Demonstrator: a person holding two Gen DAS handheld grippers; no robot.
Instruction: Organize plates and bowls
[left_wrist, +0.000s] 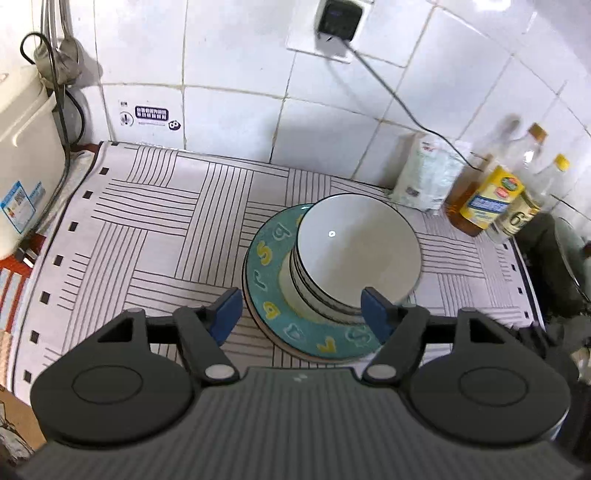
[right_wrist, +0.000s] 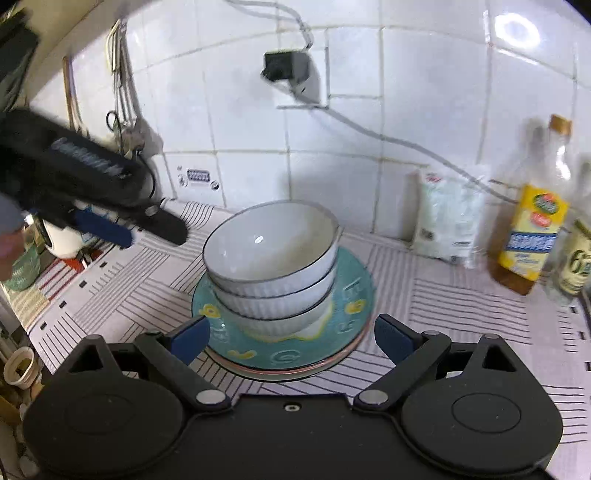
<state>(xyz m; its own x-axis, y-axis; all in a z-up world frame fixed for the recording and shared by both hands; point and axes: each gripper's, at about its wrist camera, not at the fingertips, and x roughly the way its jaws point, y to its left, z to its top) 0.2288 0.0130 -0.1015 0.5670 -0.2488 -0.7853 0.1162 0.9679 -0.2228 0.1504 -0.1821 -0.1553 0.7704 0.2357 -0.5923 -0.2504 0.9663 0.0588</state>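
Note:
Three white ribbed bowls are nested in a stack on a teal plate with letters, which lies on other plates on the striped mat. The stack also shows in the left wrist view, on the teal plate. My left gripper is open and empty, just in front of and above the stack. My right gripper is open and empty, close in front of the plates. The left gripper also shows in the right wrist view, raised at the left, blurred.
The striped mat covers the counter. A white bag and several bottles stand at the back right by the tiled wall. A white appliance stands at the left. A plug and cable hang on the wall.

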